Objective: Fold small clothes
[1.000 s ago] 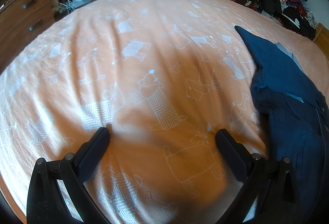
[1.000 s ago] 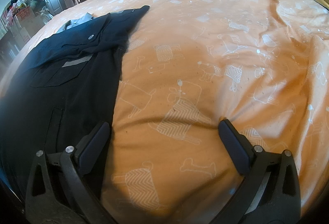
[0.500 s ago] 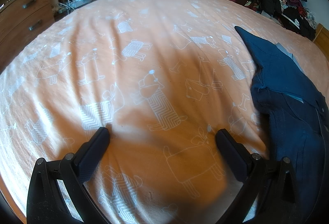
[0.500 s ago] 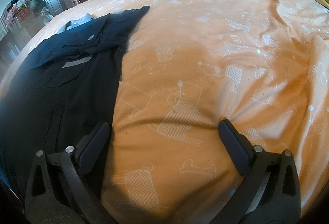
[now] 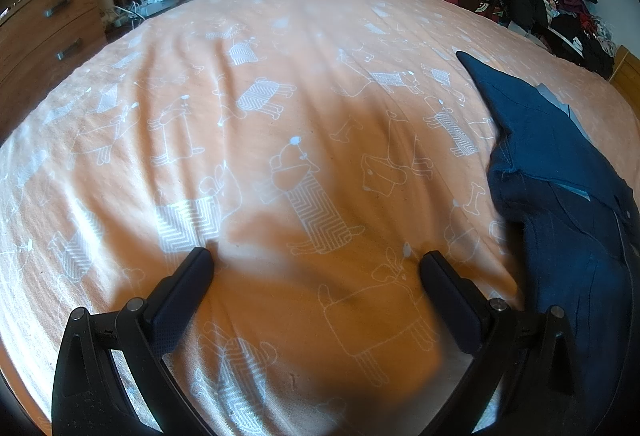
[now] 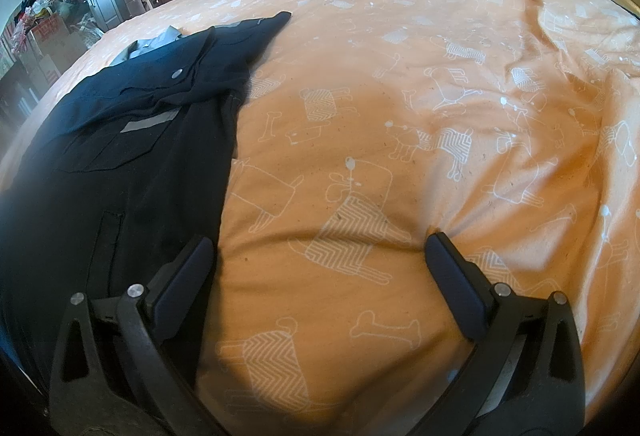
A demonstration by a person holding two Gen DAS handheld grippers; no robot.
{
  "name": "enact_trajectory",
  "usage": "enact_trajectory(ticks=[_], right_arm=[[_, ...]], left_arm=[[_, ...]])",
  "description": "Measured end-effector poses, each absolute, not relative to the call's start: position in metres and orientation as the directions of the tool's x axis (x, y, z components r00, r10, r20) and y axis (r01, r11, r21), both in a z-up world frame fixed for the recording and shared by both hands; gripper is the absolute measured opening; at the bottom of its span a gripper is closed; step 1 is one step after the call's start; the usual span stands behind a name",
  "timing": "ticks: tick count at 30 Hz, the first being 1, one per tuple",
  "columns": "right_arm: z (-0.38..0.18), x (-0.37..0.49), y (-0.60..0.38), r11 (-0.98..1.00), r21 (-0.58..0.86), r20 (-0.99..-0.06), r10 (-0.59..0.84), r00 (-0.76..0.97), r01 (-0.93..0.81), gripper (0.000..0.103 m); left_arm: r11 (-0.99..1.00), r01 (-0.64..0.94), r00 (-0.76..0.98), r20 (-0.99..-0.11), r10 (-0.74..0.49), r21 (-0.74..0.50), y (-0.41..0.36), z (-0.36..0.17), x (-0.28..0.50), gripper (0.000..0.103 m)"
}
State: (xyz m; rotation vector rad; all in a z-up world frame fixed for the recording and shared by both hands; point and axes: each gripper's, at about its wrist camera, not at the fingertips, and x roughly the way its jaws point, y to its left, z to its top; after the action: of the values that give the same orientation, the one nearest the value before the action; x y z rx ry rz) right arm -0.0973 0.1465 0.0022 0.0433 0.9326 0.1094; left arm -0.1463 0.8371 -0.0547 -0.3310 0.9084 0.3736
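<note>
**Both tongs wait wide open as dark garment lies unfolded on the bed**

On the left, we hold the left tongs [image 5: 316,268] low over the orange bedspread [image 5: 280,76], its two fingers spread wide and nothing between them but printed cartoon dogs. A wooden dresser [image 5: 48,32] stands beyond the bed's left edge, well apart from the work. Moving right, the dark blue garment [image 5: 560,196] lies spread on the bedspread, off to the right of those tongs and not touched by them. It appears to be a small collared jacket or shirt; a grey lining shows at its neck.

In the right wrist view the same garment [image 6: 120,140] fills the left side, and the right tongs [image 6: 318,256] hang just beside it, equally wide open and empty. The left finger [image 6: 180,276] sits over the garment's edge; whether it touches the cloth we cannot tell.

We judge that folding has not begun: this is the approach. The next move calls for each tongs to close on an edge or sleeve, likely the near side, and to carry it across without dragging the bedspread.
</note>
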Motion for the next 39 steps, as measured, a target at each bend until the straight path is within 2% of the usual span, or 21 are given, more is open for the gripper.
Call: enact_trajectory(ticks=[3, 7, 12, 15, 18, 23, 25, 26, 27, 28, 39], right_arm=[[0.009, -0.096, 0.15, 0.993, 0.083, -0.815, 0.114, 0.569, -0.08, 0.103], [0.031, -0.107, 0.15, 0.979, 0.152, -0.823, 0.2, 0.532, -0.133, 0.103], [0.057, -0.147, 0.147, 0.923, 0.341, -0.809, 0.385, 0.443, -0.18, 0.102], [0.049, -0.169, 0.156, 0.894, 0.405, -0.822, 0.448, 0.351, -0.193, 0.099], [0.028, -0.185, 0.177, 0.869, 0.449, -0.842, 0.489, 0.226, -0.206, 0.095], [-0.004, -0.193, 0.21, 0.88, 0.407, -0.887, 0.445, 0.123, -0.245, 0.085], [-0.009, -0.188, 0.217, 0.884, 0.403, -0.89, 0.438, 0.125, -0.236, 0.08], [-0.009, -0.187, 0.219, 0.88, 0.411, -0.886, 0.447, 0.125, -0.237, 0.078], [-0.009, -0.187, 0.222, 0.873, 0.423, -0.88, 0.46, 0.12, -0.244, 0.077], [-0.009, -0.185, 0.228, 0.87, 0.422, -0.88, 0.461, 0.117, -0.253, 0.077], [-0.012, -0.185, 0.235, 0.86, 0.457, -0.866, 0.488, 0.106, -0.226, 0.077]], left_arm=[[0.883, -0.446, 0.567, -0.81, 0.152, -0.146, 0.84, -0.047, -0.149, 0.103], [0.85, -0.453, 0.633, -0.768, 0.094, -0.269, 0.854, -0.032, -0.17, 0.102], [0.85, -0.376, 0.687, -0.726, -0.011, -0.369, 0.851, -0.008, -0.201, 0.101], [0.86, -0.312, 0.712, -0.699, -0.069, -0.403, 0.841, 0.003, -0.224, 0.101], [0.826, -0.277, 0.722, -0.673, -0.158, -0.491, 0.836, 0.002, -0.247, 0.101], [0.86, -0.155, 0.633, -0.718, -0.292, -0.486, 0.8, -0.008, -0.26, 0.101], [0.871, -0.12, 0.603, -0.732, -0.318, -0.477, 0.79, -0.01, -0.264, 0.097], [0.872, -0.11, 0.592, -0.736, -0.328, -0.477, 0.787, -0.012, -0.265, 0.092], [0.87, -0.105, 0.581, -0.74, -0.339, -0.481, 0.787, -0.015, -0.265, 0.087], [0.865, -0.108, 0.574, -0.741, -0.348, -0.489, 0.787, -0.018, -0.268, 0.086], [0.82, -0.052, 0.525, -0.714, -0.463, -0.569, 0.767, -0.035, -0.287, 0.085]])
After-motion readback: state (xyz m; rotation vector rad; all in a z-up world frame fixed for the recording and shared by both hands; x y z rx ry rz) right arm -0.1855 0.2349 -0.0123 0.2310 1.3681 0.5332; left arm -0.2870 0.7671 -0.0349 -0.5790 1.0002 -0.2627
